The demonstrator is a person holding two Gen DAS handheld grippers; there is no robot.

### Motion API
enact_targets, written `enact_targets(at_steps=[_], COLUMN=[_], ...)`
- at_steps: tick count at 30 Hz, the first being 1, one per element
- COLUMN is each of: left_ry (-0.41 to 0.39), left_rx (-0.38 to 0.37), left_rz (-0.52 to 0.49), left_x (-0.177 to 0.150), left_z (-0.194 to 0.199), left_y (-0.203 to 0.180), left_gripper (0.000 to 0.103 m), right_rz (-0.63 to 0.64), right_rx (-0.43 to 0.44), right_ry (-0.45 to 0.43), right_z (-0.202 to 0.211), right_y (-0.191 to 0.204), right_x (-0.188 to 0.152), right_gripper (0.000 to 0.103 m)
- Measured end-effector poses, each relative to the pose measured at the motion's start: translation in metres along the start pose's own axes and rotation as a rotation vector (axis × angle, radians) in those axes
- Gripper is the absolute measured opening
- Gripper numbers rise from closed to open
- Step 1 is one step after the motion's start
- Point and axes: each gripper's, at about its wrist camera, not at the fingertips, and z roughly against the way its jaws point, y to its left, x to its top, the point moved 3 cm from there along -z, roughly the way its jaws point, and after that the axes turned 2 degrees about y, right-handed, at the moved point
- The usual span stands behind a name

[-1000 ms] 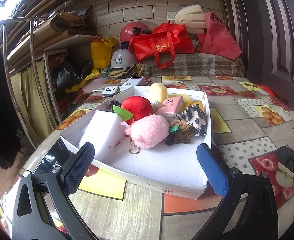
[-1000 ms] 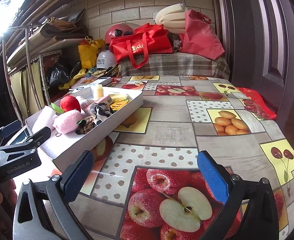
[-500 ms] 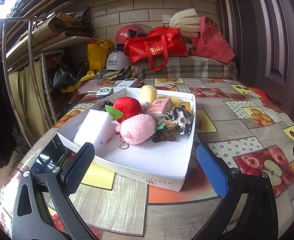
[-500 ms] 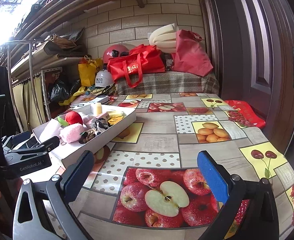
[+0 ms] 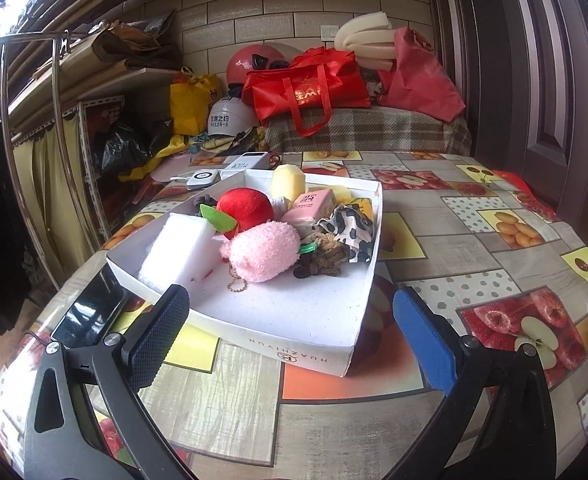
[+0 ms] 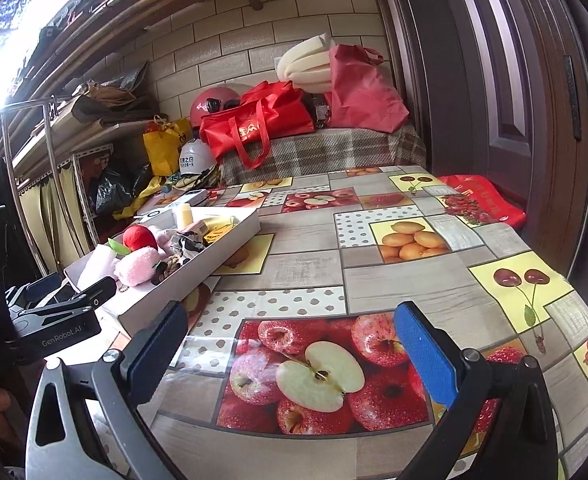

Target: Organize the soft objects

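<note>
While both grippers hover above it, a table (image 6: 394,276) covered in fruit-print oilcloth fills both views. On its left part sits a shallow white box (image 5: 294,344), the largest task item, holding all the soft things bunched toward its far end. The left gripper (image 5: 291,332) points at the box's near wall, fingers spread wide and holding nothing. The right gripper (image 6: 289,346) hangs over bare oilcloth, well right of the box, equally spread and empty. Inside the box, in falling size: a white sponge block (image 5: 177,254) by the left wall; a pink plush (image 5: 263,252) with a small chain, touching the sponge; a red plush apple (image 5: 245,208) behind it; a spotted scrunchie (image 5: 348,226); a pink packet (image 5: 310,206); a pale yellow foam piece (image 5: 288,180); brown hair ties (image 5: 326,258). All are probably light and squashy, so a gentle pinch across the middle should do. The sponge and plush offer broad sides; the hair ties look thin and could slip.
</note>
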Motion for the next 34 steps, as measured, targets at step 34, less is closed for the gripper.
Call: enact_targets(at_steps=[34], left_ry=[0.051], left_rx=[0.006], left_rz=[-0.002], left_x=[-0.003], left_z=[-0.011], left_y=[-0.001], left_gripper=[0.103], right_rz=[0.035], right_rx=[-0.013], right_ry=[0.016], right_z=[-0.001], right_y=[0.008], right_x=[-0.003], right_gripper=[0.103])
